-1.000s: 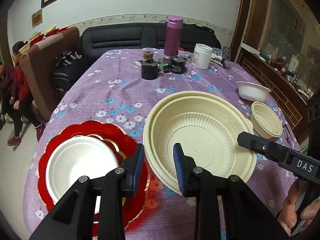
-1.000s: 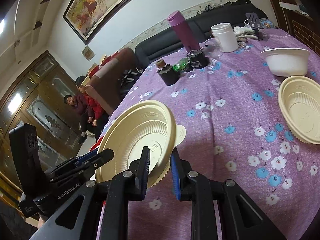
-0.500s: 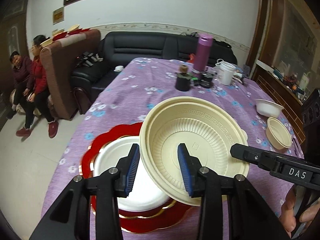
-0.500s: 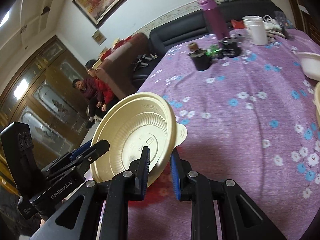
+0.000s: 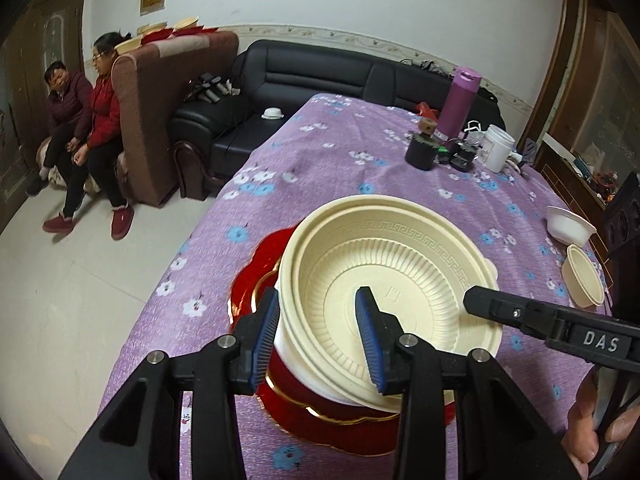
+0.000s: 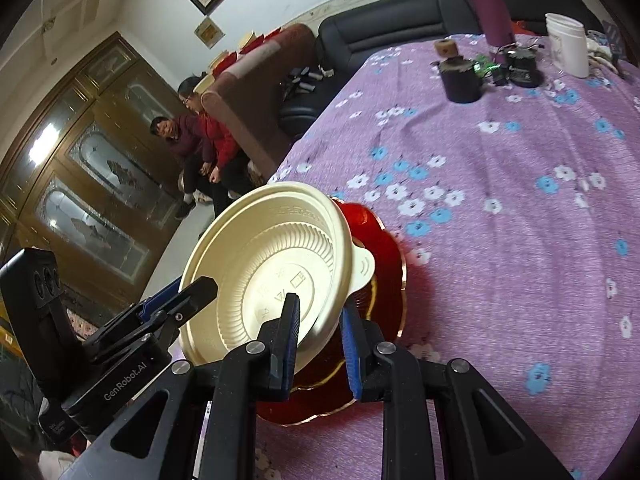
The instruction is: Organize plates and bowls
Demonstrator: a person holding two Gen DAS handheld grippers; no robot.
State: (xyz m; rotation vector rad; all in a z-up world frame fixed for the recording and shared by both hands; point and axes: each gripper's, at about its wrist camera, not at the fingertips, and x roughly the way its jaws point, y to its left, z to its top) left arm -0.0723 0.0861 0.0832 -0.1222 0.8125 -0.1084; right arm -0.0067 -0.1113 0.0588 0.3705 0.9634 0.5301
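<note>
The left tool reaches in from the near edge with its jaws spread either side of the big cream bowl's near rim, one finger outside, one over the inside; whether either pad touches is hard to tell. The right tool comes in from the bowl's other side and pinches its rim beside the small tab handle, holding the bowl tilted. In the left wrist view only its black finger and a cropped bit of the person's hand show.

Under the bowl sits a white dish, mostly hidden, and under that a red plate with a gold edge, lying on the counter near its front left corner.

Right of the bowl, near the counter's edge, stand two smaller bowls: one cream, one white. Beyond the bowl, at the far end, are a dark jar, a purple flask and a white tub; the small items between them are too blurred to name.
</note>
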